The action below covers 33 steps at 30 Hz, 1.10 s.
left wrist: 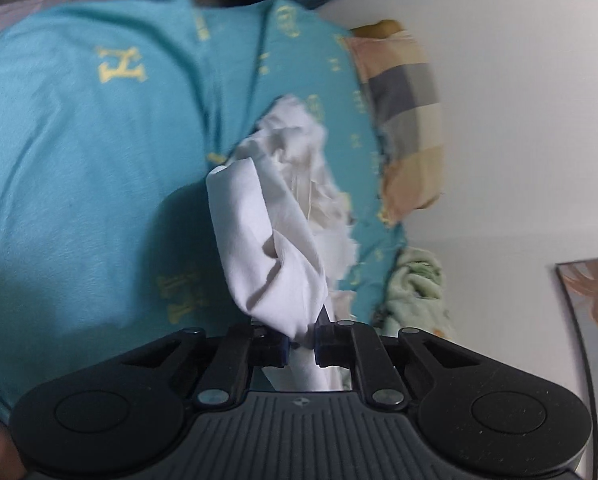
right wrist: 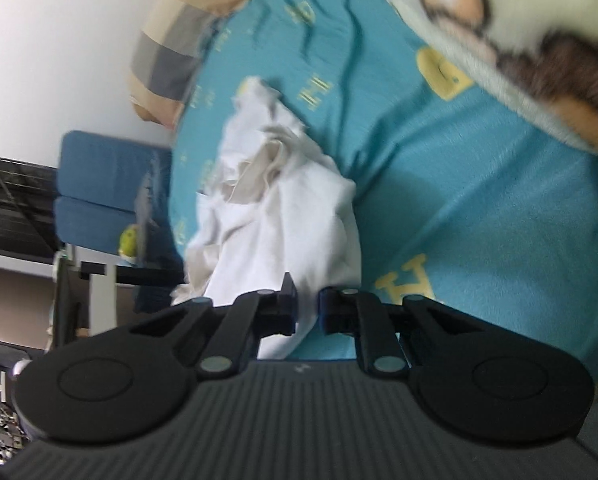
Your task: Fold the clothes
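Now, view by view.
Left wrist cam:
- left gripper: fingers narrow, pinching a bunch of the white cloth.
- cloth: pulled up off the sheet, rest crumpled further on.
- sheet: teal w/ yellow print, under everything.
- pillow: checked, at sheet's far edge by the wall.
- green towel: just beside sheet edge, nr gripper.
Right wrist cam:
- right gripper: fingers narrow, cloth fold clamped btwn them.
- cloth: heaped on sheet, running from fingers away.
- pillow: beyond the cloth, against wall.
- blanket: pale, cartoon print, over sheet's upper right; blurred.
- blue chair: off to the left, beside the bed.
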Motion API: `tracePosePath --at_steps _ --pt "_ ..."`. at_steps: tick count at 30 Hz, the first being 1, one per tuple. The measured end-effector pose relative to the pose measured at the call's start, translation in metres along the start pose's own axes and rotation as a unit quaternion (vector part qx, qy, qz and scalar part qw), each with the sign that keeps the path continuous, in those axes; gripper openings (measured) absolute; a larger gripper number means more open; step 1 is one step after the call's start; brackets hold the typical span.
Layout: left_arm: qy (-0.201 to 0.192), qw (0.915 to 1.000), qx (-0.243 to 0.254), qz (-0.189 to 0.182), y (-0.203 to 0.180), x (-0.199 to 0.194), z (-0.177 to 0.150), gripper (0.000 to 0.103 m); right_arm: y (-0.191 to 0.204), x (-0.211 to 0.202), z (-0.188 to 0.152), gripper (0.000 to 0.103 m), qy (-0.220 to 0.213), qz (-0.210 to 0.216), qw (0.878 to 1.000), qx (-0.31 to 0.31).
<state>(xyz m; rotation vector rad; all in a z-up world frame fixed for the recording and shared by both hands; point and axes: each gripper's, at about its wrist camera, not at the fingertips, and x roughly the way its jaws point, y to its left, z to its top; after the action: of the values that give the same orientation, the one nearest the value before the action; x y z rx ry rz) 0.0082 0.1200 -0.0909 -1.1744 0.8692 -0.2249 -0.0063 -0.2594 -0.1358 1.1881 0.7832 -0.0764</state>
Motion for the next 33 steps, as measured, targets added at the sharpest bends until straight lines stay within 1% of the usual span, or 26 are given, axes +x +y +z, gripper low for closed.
tracePosePath --at_steps 3,6,10,15,17,20,23,26,33 --pt "0.001 0.9998 0.01 -0.015 -0.017 -0.02 -0.009 0.01 0.007 -0.024 -0.002 0.011 -0.012 0.021 1.0 0.002" --pt "0.006 0.9997 0.01 -0.023 -0.024 -0.049 -0.023 0.009 0.013 -0.048 -0.009 0.009 -0.023 0.042 0.999 0.0" --pt "0.008 0.9995 0.001 -0.032 -0.021 -0.089 -0.042 0.009 0.018 -0.08 -0.027 0.009 -0.032 0.058 0.998 -0.002" --pt "0.014 0.999 -0.015 -0.04 -0.009 -0.131 -0.061 0.009 0.019 -0.113 -0.051 0.009 -0.039 0.072 0.997 -0.009" --pt "0.016 0.9987 -0.025 -0.041 -0.006 -0.141 -0.064 0.01 0.018 -0.119 -0.057 0.009 -0.038 0.075 0.996 -0.006" --pt "0.015 0.9986 -0.031 -0.041 -0.008 -0.146 -0.063 0.01 0.019 -0.126 -0.058 0.009 -0.036 0.077 0.996 -0.008" --pt "0.015 0.9989 -0.028 -0.034 -0.017 -0.14 -0.052 0.01 0.024 -0.115 -0.046 0.009 -0.033 0.089 0.996 0.001" --pt "0.015 0.9996 -0.018 -0.017 -0.032 -0.121 -0.032 0.01 0.032 -0.094 -0.027 0.009 -0.023 0.088 0.996 0.011" --pt "0.008 1.0 0.004 0.003 -0.063 -0.041 0.021 0.01 0.051 -0.026 0.028 0.009 -0.022 0.074 0.997 0.023"
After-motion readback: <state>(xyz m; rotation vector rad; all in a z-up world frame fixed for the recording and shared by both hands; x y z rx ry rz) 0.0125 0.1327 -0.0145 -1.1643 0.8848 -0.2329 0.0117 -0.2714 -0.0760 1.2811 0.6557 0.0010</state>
